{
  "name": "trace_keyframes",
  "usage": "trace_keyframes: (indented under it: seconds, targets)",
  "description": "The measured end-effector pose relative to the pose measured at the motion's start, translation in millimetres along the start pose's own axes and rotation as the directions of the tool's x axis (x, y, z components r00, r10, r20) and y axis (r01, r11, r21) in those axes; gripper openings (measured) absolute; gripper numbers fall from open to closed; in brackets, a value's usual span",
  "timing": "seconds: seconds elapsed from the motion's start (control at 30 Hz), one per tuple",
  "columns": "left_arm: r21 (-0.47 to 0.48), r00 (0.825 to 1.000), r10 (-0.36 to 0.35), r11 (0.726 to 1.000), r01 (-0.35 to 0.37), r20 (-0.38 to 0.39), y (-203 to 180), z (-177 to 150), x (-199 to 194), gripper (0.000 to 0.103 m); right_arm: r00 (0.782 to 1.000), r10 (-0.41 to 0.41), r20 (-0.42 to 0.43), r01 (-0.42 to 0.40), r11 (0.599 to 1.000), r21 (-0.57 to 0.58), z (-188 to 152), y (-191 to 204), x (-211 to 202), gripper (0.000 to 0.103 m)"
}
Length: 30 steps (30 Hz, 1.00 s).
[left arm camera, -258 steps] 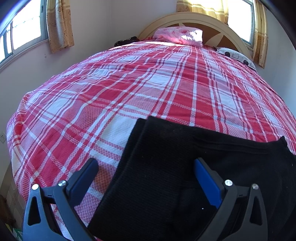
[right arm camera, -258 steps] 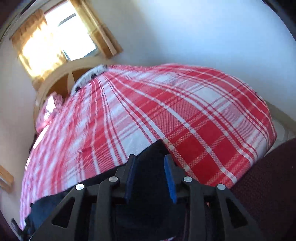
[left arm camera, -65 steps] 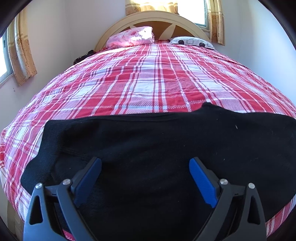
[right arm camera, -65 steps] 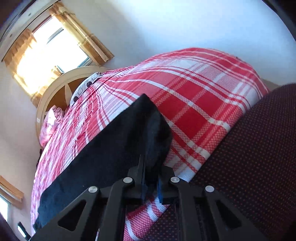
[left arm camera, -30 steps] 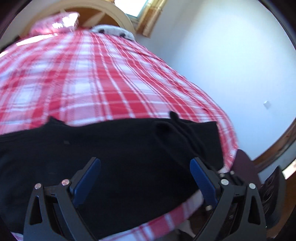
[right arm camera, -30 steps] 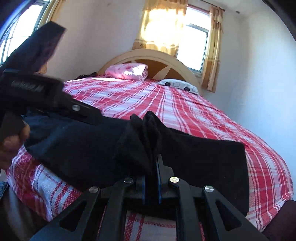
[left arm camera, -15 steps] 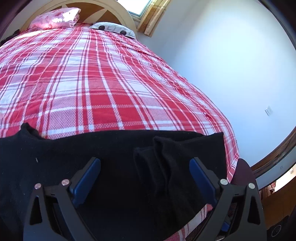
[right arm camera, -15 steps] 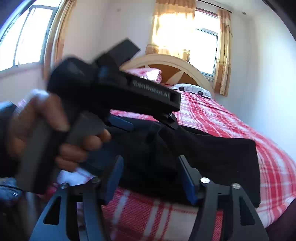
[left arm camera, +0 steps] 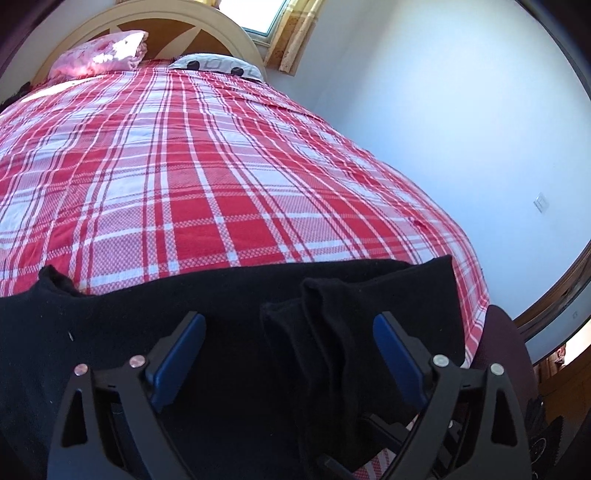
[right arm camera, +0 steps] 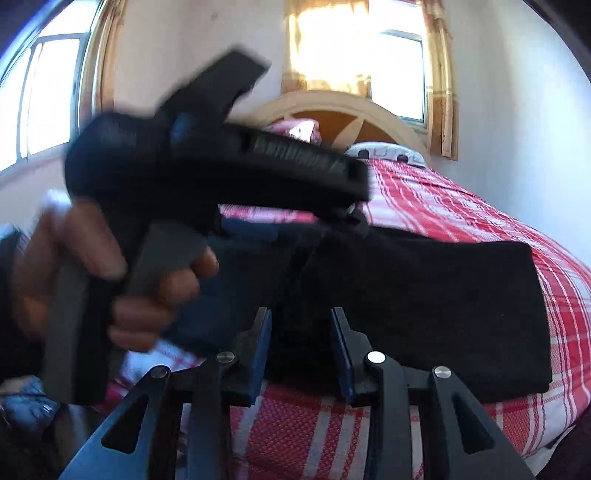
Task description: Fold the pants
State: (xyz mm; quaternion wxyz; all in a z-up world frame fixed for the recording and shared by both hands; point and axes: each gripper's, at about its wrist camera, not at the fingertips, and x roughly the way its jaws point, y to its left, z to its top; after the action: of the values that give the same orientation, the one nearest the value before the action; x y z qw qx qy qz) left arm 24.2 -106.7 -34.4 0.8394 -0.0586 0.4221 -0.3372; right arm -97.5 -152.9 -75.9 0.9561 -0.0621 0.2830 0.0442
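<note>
Left wrist view: black pants (left arm camera: 221,332) lie across the near end of a bed (left arm camera: 184,166) covered in a red and white plaid spread, one end reaching almost to the bed's right edge. A bunched fold of the black cloth (left arm camera: 325,332) stands up as a ridge toward the right. The left hand-held gripper (left arm camera: 288,350) hovers over the pants with its blue-padded jaws spread wide; they have just been closing slightly, the ridge lies between them nearer the right pad, and neither pad presses on the cloth. A pink pillow (left arm camera: 99,51) and a white pillow with dark spots (left arm camera: 218,66) sit at the headboard (left arm camera: 236,29); a pale wall (left arm camera: 443,110) with a switch plate (left arm camera: 541,203) is on the right. Right wrist view: the same pants (right arm camera: 424,302) stretch across the bed's (right arm camera: 461,214) near edge. The right hand-held gripper (right arm camera: 301,350) has its jaws partly apart, having just been closing, with a hump of black cloth between the pads; whether the pads press on it cannot be told. The left hand-held gripper (right arm camera: 288,236), blurred, crosses the left and centre of the picture, held by the person's hand (right arm camera: 110,266), its tip over the pants. Curtained windows (right arm camera: 369,48) are behind the headboard (right arm camera: 351,110) and at the left.
</note>
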Motion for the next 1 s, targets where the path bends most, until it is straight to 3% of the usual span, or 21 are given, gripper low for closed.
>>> trace_keyframes:
  seconds: [0.07,0.1,0.13,0.17,0.3,0.4,0.53,0.6,0.67,0.73,0.8,0.87,0.93,1.0]
  targets:
    - [0.024,1.0,0.024,0.999,-0.024,0.008,-4,-1,0,0.085,1.0,-0.019,0.011,0.019,1.0,0.005,-1,-2,3,0.034]
    - [0.033,1.0,0.02,0.999,-0.02,0.005,-5,-1,0,0.073,1.0,-0.017,0.004,0.017,0.999,0.028,2,-5,4,0.031]
    - [0.04,1.0,0.003,0.999,-0.003,0.001,-7,0,0,0.055,1.0,-0.007,0.002,0.007,0.999,0.048,4,-7,4,0.015]
    - [0.042,1.0,-0.006,0.999,0.006,-0.006,-7,0,1,0.048,1.0,-0.006,0.0,0.006,0.998,0.062,6,-9,4,0.012]
    - [-0.008,0.998,-0.06,0.998,0.06,-0.001,2,1,-4,0.021,1.0,0.021,-0.001,-0.021,0.996,0.082,16,-12,3,0.011]
    - [-0.024,0.998,-0.061,0.998,0.061,0.022,7,-1,-15,0.021,0.999,0.048,0.023,-0.05,0.996,0.068,23,-10,-1,0.011]
    - [0.021,0.998,0.044,0.999,-0.045,0.047,10,-5,-16,0.022,0.995,0.095,0.028,-0.097,0.994,0.044,27,-2,5,0.011]
    - [0.052,0.989,0.141,0.988,-0.144,0.053,12,-8,-9,0.036,0.995,0.102,0.009,-0.102,0.994,0.041,25,-5,20,0.012]
    - [0.067,0.984,0.159,0.984,-0.164,0.081,11,-11,-11,0.042,0.994,0.108,-0.004,-0.108,0.993,0.05,20,-10,31,0.012]
    - [0.085,0.981,0.171,0.98,-0.179,0.097,7,-10,-20,0.062,0.993,0.115,0.006,-0.115,0.992,0.057,23,-19,27,0.015]
    - [0.091,0.965,0.202,0.971,-0.22,0.17,7,-7,-37,0.067,0.992,0.127,0.024,-0.129,0.988,0.081,24,-28,10,0.019]
    - [0.099,0.936,0.244,0.956,-0.276,0.253,4,-3,-54,0.07,0.987,0.134,0.091,-0.144,0.983,0.113,24,-44,-17,0.022]
    - [0.114,0.922,0.252,0.948,-0.295,0.293,-4,1,-64,0.07,0.983,0.091,0.161,-0.111,0.986,0.121,26,-64,-45,0.024]
    - [0.148,0.926,0.217,0.951,-0.271,0.308,-12,5,-65,0.07,0.977,-0.034,0.213,0.006,0.992,0.129,31,-89,-64,0.024]
